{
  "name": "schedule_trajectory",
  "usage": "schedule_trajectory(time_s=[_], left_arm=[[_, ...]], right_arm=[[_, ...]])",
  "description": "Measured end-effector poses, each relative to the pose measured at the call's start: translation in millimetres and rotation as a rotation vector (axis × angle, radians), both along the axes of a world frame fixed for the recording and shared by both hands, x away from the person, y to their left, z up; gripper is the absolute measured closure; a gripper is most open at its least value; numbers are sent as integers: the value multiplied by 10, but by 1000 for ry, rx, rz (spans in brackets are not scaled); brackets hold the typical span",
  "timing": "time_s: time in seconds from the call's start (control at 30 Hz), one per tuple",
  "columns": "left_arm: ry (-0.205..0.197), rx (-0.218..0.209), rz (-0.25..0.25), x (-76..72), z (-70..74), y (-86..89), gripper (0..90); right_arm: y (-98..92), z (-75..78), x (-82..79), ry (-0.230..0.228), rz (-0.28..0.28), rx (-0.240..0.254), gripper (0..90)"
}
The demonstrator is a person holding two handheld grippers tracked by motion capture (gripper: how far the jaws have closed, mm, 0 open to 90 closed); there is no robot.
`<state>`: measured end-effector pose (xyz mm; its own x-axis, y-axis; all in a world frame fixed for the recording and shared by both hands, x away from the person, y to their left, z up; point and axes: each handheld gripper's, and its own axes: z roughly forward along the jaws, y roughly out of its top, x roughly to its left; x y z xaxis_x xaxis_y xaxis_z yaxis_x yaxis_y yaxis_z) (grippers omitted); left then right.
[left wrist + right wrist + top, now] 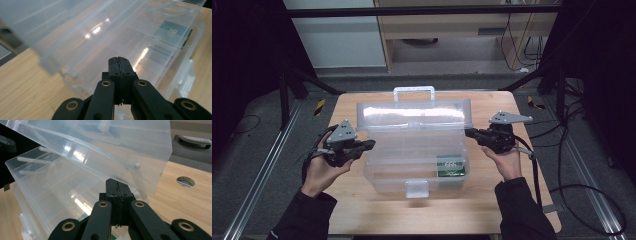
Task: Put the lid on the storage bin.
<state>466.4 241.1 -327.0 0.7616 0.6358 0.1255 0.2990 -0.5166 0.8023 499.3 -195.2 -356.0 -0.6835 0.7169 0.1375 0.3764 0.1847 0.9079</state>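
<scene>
A clear plastic organizer box (377, 172) stands in the middle of the wooden table, its lid (412, 114) raised and tilted back. A green packet (450, 166) lies in a front right compartment and shows as a teal card (172, 29) in the left gripper view. My left gripper (373, 144) is shut with nothing in it, its tips (119, 60) by the box's left wall. My right gripper (467, 132) is also shut and empty. Its tips (115, 181) sit just under the lid's (100, 145) right edge; contact is unclear.
The lid's handle (413, 92) points to the table's far edge and the front latch (417, 187) hangs toward me. A round hole (185, 181) is set in the table (362, 210) beyond the box. Cables lie on the floor at the right.
</scene>
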Motion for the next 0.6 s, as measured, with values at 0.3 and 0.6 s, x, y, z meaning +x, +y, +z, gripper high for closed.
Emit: schedule_trajectory(time_s=[0.3, 0.6], left_arm=[[10, -16, 66, 10, -59, 162, 898], [36, -18, 82, 34, -152, 227, 898]], right_arm=[[4, -19, -74, 2, 3, -16, 900], [-3, -79, -165, 28, 6, -61, 900]])
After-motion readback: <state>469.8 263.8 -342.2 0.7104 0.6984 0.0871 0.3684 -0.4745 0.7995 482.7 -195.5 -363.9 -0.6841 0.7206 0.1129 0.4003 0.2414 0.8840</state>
